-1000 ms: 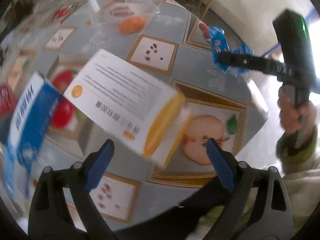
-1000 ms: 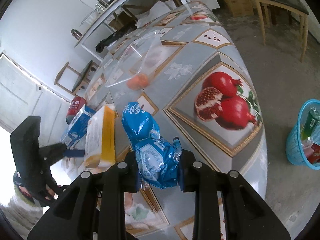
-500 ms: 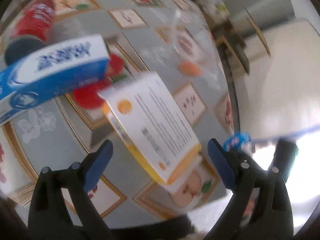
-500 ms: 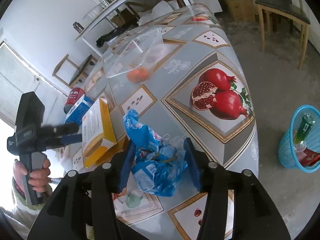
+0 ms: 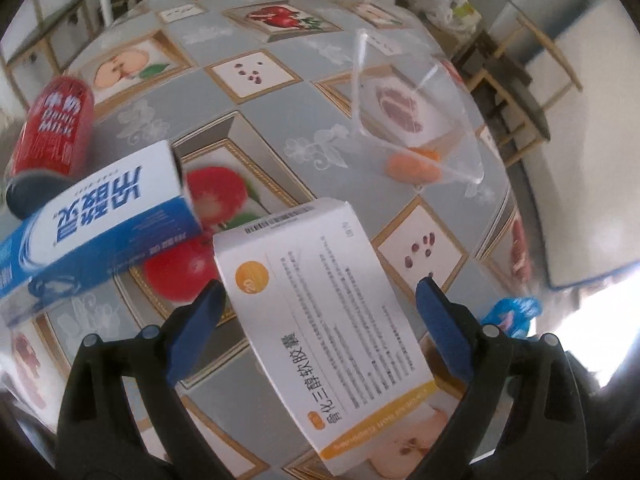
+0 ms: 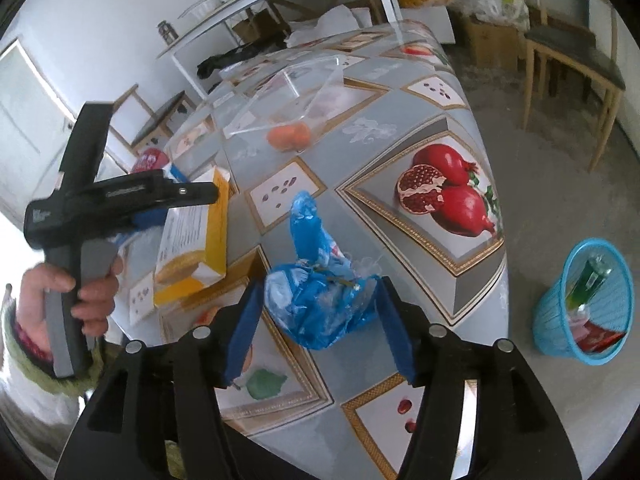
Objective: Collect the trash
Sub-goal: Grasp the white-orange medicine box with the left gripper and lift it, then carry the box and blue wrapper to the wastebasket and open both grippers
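Both right fingers [image 6: 394,332] are parting (earlier clamped) around blue wrapper [image 6: 320,304].

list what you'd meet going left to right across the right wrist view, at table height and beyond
left gripper in a hand → yellow and white box → crumpled blue plastic bag between the right gripper's opening fingers → pomegranate picture → blue trash basket on the floor

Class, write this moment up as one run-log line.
left gripper: open around box | right gripper: opening, blue wrapper between jaws | bin: on floor
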The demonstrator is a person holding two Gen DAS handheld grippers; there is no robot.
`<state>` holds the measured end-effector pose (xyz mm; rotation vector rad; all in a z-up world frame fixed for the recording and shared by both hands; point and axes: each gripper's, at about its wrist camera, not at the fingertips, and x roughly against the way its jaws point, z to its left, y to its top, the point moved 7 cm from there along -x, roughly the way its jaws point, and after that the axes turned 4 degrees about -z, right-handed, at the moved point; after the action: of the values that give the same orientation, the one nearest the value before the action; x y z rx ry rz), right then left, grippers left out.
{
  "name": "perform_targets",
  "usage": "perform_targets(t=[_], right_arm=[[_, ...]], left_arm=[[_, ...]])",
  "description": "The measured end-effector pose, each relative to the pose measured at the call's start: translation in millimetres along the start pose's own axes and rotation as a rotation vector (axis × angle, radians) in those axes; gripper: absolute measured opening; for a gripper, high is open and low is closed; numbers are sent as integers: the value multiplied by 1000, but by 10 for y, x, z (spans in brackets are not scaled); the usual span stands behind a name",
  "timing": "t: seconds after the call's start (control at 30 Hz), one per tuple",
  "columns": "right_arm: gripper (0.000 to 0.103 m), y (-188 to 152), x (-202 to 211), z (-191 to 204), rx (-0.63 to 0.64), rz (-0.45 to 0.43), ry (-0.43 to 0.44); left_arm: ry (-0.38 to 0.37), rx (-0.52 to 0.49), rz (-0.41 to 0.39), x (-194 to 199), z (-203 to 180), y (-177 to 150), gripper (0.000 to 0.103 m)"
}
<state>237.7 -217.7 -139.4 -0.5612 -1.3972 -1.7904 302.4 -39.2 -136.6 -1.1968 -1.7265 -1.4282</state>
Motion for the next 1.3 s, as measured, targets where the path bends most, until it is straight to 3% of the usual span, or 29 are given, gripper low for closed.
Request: perform_targets(t=[0.17, 0.27, 0.47, 0.63, 1.0, 1.3], right_arm=[[60, 35, 55, 8, 50, -22, -38], [61, 64, 92, -34, 37, -34, -40], [61, 105, 40, -44, 31, -32, -35], [60, 102, -81, -16, 36, -10, -43], [34, 115, -165, -40, 33, -3, -80], [27, 144, -41, -77, -15, -32, -47]], left_arm=[[39, -194, -2, -47, -184, -84, 92], [18, -275, -19, -13, -290, -122, 92], [17, -363, -31, 96, -378, -273, 91], [23, -355, -8, 105, -345, -350, 77], [14, -304, -22, 135, -234, -324, 74], [-8, -279, -75, 363, -221, -295, 74]])
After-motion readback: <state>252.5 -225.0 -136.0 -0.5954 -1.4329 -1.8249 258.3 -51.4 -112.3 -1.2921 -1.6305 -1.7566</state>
